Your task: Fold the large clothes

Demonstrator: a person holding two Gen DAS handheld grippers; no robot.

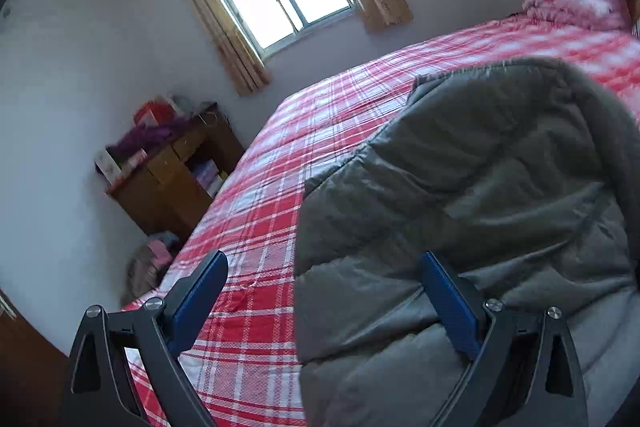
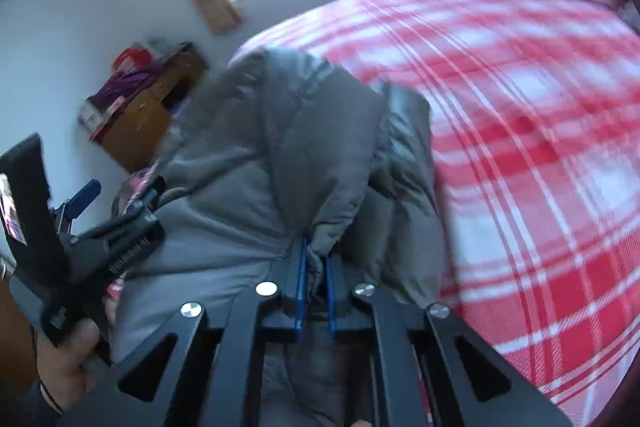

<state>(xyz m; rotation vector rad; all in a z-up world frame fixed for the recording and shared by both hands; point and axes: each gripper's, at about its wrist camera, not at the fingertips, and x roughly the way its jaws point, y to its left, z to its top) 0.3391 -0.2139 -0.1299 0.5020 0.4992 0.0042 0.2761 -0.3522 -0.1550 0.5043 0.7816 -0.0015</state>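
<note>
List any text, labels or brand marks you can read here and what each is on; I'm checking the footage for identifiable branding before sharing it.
Nothing reads clearly.
Left gripper, seen from the right wrist view: pale lettering on its black body, too blurred to read.
Same gripper, near the left hand: a small pale mark, unreadable.
Boxes on the wooden cabinet: printed faces, too small to read.
Grey padded jacket and plaid bedsheet: no text visible.
</note>
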